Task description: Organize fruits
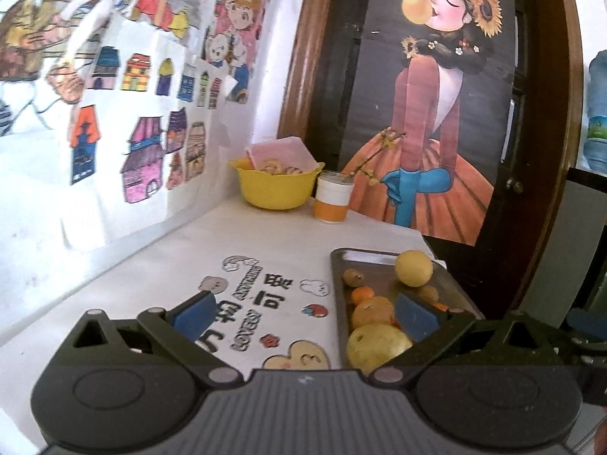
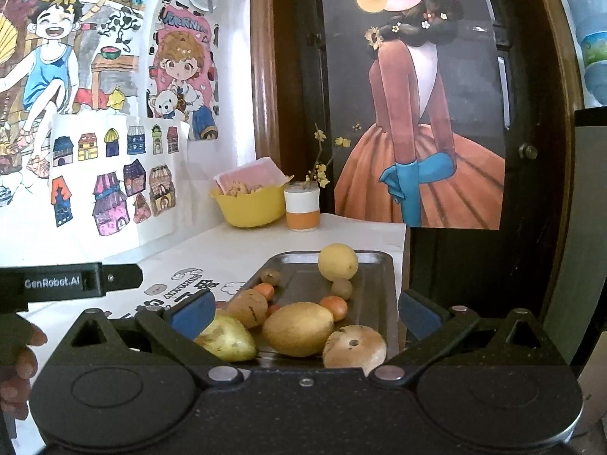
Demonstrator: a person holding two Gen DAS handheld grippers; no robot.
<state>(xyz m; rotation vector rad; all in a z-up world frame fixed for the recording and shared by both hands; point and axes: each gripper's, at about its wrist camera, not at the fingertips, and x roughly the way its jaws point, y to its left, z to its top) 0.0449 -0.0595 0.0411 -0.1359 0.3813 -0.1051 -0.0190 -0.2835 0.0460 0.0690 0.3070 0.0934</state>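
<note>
A metal tray (image 2: 303, 284) sits at the right end of a white table and holds several fruits. Among them are a lemon (image 2: 337, 261) at the far end, two kiwis, small oranges (image 2: 334, 307), a yellow mango (image 2: 297, 328), a pear (image 2: 227, 339) and a brown round fruit (image 2: 354, 345). My right gripper (image 2: 306, 313) hangs open just above the tray's near end, holding nothing. My left gripper (image 1: 305, 313) is open over the printed mat (image 1: 265, 303), left of the tray (image 1: 379, 261). Its right finger (image 1: 417, 314) overlaps the fruits, with the lemon (image 1: 413, 267) beyond.
A yellow bowl (image 1: 273, 189) with snacks and a pink lid stands in the back corner beside an orange-and-white jar (image 1: 332, 199). Drawings cover the wall on the left. A dark wooden door with a poster lies behind the table. A hand (image 2: 22, 341) holds the other gripper's black body (image 2: 76, 280).
</note>
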